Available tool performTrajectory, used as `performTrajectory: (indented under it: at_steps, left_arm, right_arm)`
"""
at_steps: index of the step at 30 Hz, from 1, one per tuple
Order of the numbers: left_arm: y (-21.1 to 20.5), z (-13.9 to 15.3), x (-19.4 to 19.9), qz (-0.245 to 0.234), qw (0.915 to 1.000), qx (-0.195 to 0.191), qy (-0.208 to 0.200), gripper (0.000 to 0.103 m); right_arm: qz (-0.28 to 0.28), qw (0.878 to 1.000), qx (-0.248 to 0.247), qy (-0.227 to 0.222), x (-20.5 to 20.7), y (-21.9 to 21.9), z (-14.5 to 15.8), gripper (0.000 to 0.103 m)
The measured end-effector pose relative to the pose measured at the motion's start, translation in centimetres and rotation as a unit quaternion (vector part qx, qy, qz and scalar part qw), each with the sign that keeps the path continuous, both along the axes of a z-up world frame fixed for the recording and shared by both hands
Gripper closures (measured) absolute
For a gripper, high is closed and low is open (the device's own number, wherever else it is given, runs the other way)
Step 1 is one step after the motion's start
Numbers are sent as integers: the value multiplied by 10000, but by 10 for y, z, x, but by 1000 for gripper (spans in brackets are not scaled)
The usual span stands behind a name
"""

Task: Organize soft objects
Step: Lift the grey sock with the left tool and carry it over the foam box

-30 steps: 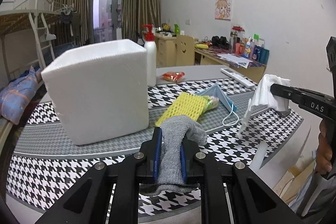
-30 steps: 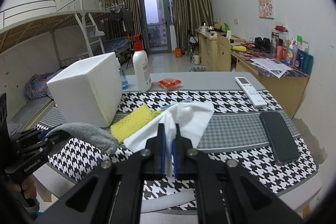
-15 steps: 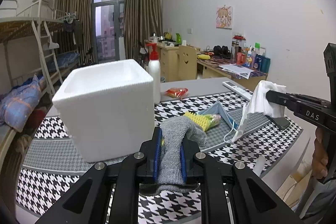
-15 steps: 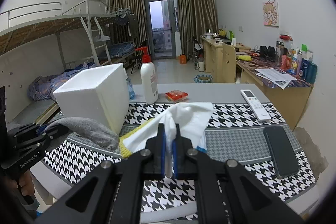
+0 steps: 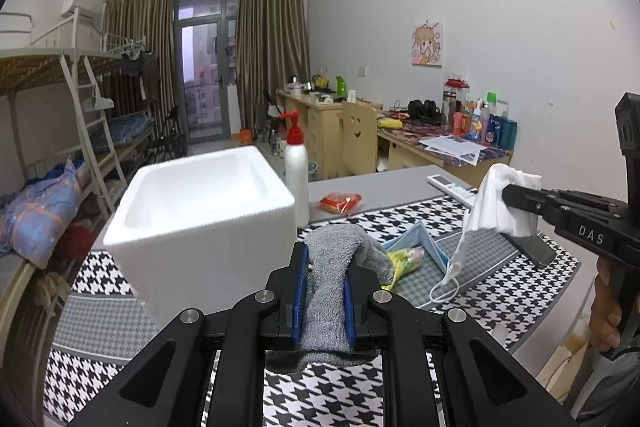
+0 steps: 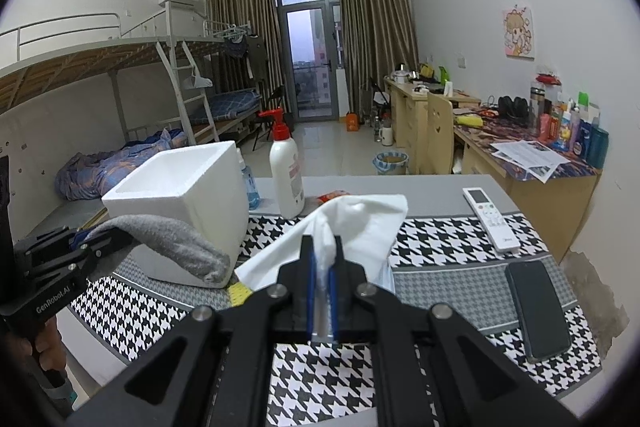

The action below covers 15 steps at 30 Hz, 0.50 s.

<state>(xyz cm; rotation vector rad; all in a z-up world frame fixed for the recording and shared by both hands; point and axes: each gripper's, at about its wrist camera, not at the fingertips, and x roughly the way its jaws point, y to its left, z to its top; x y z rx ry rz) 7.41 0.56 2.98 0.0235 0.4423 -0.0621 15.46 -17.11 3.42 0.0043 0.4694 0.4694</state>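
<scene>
Both grippers have risen since a second ago, so the open top of the white foam box (image 5: 200, 215) now shows from the left wrist view where only its side walls did. The left gripper (image 5: 325, 291) is clamped tight on a grey sock (image 5: 332, 267), whose toe droops over the fingers to the right, near the box's right wall. The right gripper (image 6: 323, 279) is pinched shut on a white tissue (image 6: 360, 223), held clear above the houndstooth table (image 6: 440, 239). A blue face mask (image 5: 424, 239) and a yellow mesh sleeve (image 5: 404, 259) lie on the table between them. Judging from this, the main risk is the limp sock catching the box rim and hanging outside on release, or the light tissue drifting aside.
</scene>
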Motion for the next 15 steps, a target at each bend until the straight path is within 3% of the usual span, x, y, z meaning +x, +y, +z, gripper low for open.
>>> performTrajectory:
  at_steps: [15]
  left_arm:
    - [-3,29,13,-88,9996,15,-267,87]
  right_arm:
    - [-108,9999,101,-90,9,-1,13,95]
